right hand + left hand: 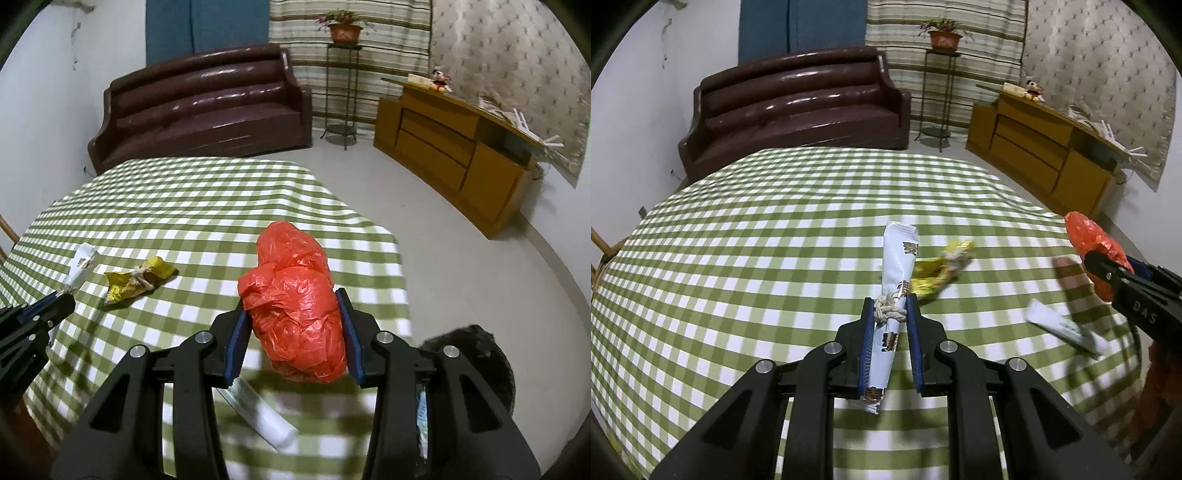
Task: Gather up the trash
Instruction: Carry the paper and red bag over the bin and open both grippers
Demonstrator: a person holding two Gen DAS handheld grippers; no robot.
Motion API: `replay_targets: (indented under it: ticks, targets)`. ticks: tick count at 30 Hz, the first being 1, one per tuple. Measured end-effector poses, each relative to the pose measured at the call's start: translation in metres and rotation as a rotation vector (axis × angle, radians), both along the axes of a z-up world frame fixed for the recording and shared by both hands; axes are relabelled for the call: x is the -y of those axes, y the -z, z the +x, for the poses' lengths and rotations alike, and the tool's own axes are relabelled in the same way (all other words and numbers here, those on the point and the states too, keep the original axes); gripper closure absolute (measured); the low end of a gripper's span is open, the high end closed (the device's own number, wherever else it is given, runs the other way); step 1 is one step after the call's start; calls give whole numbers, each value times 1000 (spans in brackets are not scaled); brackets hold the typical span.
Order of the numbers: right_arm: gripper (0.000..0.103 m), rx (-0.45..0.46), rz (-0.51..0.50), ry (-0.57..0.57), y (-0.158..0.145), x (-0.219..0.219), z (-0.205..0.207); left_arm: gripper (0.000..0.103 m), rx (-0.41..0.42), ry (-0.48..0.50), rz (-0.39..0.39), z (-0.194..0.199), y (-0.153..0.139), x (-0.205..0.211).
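Now we are gripping trash above the checkered table (738,236): left tongs (891,314) clamped on a tied white wrapper (895,284), right tongs (293,314) clamped on a crumpled red bag (295,306), likely carrying both away. Yellow wrapper (136,282) is lying between them.

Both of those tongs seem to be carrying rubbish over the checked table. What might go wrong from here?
The left tongs pinch the long white printed wrapper tied with string near its middle, so it could pivot or slip out. The right tongs squeeze a puffy crumpled red plastic bag, which may squirm free. The yellow crumpled wrapper and the white flat packet, blurred here, lie on the green checked tablecloth and could be missed.
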State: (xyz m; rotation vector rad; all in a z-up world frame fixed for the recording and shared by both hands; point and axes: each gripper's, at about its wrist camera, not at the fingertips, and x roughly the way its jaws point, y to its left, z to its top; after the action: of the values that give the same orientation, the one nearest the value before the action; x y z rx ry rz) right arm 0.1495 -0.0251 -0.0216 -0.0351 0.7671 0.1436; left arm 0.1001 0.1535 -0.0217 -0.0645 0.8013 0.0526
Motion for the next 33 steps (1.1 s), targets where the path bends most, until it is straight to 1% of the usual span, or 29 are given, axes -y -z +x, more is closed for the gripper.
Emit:
replay_targets:
  ticks: [10,16,25,33]
  targets:
    - [61,29,8,132,-8,70,-47,85,30,123,-13,-10,-8,61]
    - [61,31,6,213,-3,114,-68,85,48,229,-16,-17,-10,112]
    - [61,32,-1,292,5,162,-84,85,54,379,-2,-20,-2,197]
    - [60,29,15,334,12,190,-84,85,31,438,29,-7,13,242]
